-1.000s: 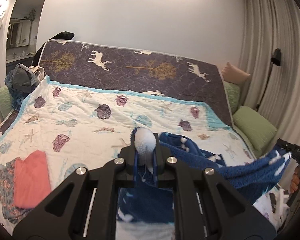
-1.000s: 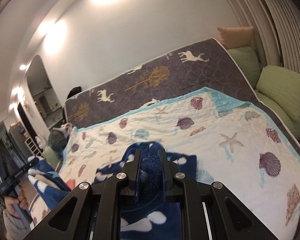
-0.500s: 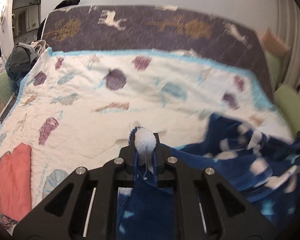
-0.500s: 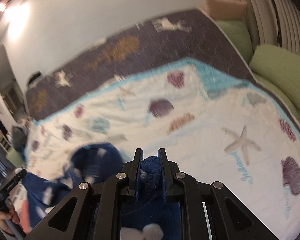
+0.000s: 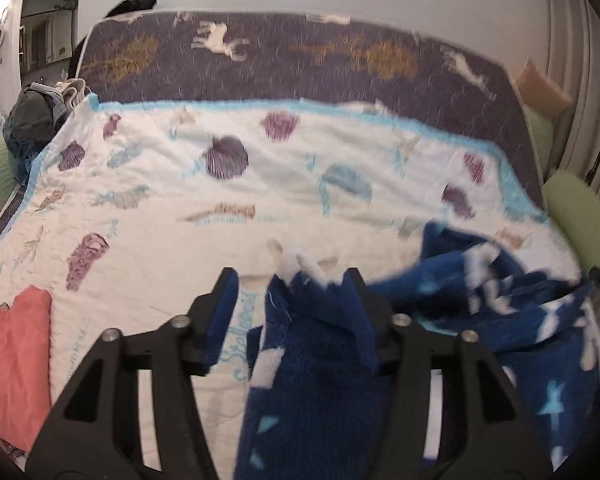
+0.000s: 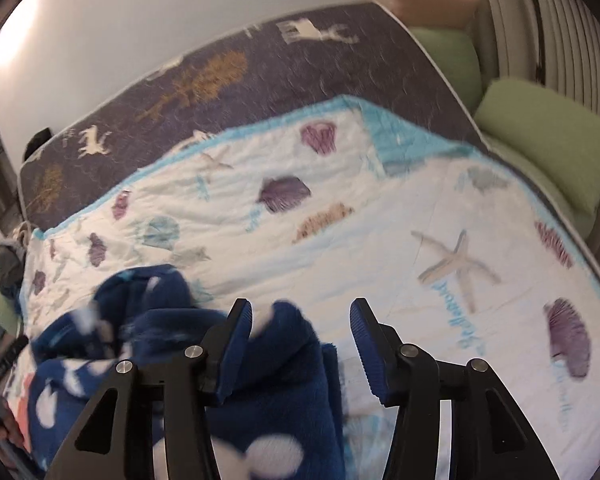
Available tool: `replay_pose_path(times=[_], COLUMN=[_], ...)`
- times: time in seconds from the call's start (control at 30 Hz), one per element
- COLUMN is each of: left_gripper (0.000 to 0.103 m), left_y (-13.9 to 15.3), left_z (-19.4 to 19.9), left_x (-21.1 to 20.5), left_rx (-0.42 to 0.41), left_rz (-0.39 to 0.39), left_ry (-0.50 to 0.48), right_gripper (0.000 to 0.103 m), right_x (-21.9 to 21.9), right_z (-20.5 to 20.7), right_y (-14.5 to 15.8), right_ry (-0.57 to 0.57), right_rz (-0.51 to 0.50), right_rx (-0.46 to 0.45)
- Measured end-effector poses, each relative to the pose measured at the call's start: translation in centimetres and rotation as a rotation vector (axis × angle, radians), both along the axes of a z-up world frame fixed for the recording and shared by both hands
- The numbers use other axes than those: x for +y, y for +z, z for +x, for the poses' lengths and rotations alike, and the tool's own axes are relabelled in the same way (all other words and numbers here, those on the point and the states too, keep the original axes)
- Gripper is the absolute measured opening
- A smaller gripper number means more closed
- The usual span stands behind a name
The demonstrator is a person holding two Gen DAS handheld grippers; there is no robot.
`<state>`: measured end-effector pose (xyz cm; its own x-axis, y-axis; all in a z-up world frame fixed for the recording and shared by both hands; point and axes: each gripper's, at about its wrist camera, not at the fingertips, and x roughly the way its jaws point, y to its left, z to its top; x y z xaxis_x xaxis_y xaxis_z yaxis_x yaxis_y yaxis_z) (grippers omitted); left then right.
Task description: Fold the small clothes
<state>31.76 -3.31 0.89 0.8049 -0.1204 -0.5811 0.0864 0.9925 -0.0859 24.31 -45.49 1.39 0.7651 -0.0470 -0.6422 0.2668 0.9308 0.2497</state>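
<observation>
A fluffy navy garment with white spots (image 5: 312, 364) lies on the seashell quilt (image 5: 160, 208). In the left wrist view my left gripper (image 5: 290, 300) is open; the garment's white-tipped corner rests loose between the fingers, against the right one. In the right wrist view my right gripper (image 6: 302, 324) is open too; the navy garment (image 6: 268, 384) lies loose beside the left finger. The garment bunches up between the two grippers. The frames are blurred by motion.
A folded coral cloth (image 5: 14, 352) lies on a patterned cloth at the quilt's left edge. A dark deer-print headboard cover (image 5: 300, 64) rises behind. Green cushions (image 6: 548, 148) and a curtain stand at the right. A pile of clothes (image 5: 36, 108) sits far left.
Both grippers were shut on the navy garment and held it up; both have opened and let it go onto the quilt. The cameras have tilted down toward the bed.
</observation>
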Motion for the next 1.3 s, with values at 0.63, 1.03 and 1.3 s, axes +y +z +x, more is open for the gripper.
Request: replay_pose_path(times=[0.63,1.03,1.3], left_gripper=[0.054,0.052,0.067], left_y=[-2.7,-1.4,-2.6], left_z=[-1.6,4.7,-4.2], left_x=[-10.7,-6.7,2.1], left_rx=[0.242,0.057,0.181], left_rz=[0.133,0.178,0.072], left_ry=[-0.52,-0.023,-0.122], right_gripper=[0.052,0.051,0.07], right_x=[10.3,1.5,-0.6], right_z=[2.5,5.0,-5.7], right_y=[-1.9,-3.6,-3.0], right_ry=[0.362,-0.044,0.057], right_rz=[-0.093,0.088,0.056], right_rx=[0.209,0.125,0.103])
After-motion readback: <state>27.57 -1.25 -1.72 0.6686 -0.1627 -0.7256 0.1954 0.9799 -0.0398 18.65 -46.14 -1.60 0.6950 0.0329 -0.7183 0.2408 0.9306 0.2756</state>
